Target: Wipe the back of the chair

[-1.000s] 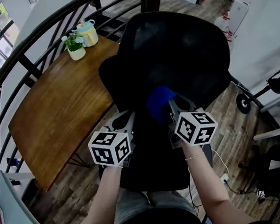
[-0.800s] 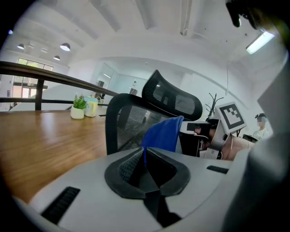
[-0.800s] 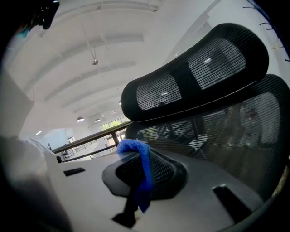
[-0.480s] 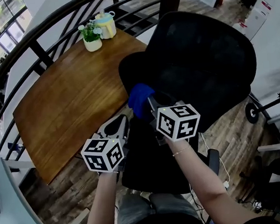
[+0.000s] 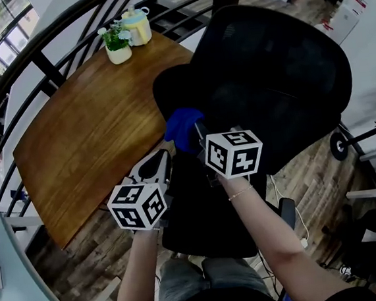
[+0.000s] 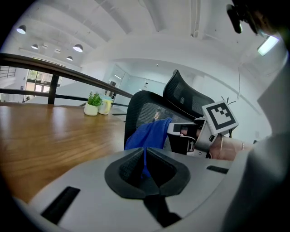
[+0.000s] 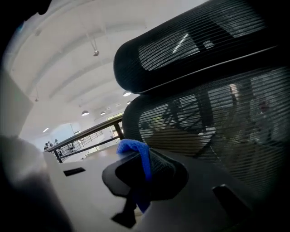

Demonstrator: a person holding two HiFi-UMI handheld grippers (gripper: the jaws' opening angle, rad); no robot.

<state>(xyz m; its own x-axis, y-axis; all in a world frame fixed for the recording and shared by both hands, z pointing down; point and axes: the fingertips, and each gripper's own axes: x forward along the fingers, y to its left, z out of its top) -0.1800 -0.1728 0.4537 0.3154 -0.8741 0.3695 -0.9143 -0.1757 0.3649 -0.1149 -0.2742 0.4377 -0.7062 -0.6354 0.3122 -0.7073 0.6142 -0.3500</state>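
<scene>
The black mesh chair back (image 5: 280, 78) fills the upper right of the head view, with the seat below it. A blue cloth (image 5: 182, 128) is pressed against the back's left edge, and my right gripper (image 5: 197, 137) is shut on it. In the right gripper view the cloth (image 7: 136, 150) is folded over the closed jaws of my right gripper (image 7: 146, 171), close to the mesh (image 7: 217, 127). My left gripper (image 5: 158, 166) hovers lower left of the cloth, shut and holding nothing. From the left gripper view, beyond my left gripper (image 6: 146, 165), hang the cloth (image 6: 147, 134) and the chair back (image 6: 145, 111).
A wooden table (image 5: 81, 143) stands left of the chair, with a potted plant (image 5: 117, 46) and a pale yellow pot (image 5: 137, 24) at its far end. A black curved railing (image 5: 37, 65) runs behind it. Another chair's wheel (image 5: 338, 146) is at the right.
My right gripper has carried the blue cloth leftward across the chair back, toward its left edge. The left gripper has stayed roughly where it was.
</scene>
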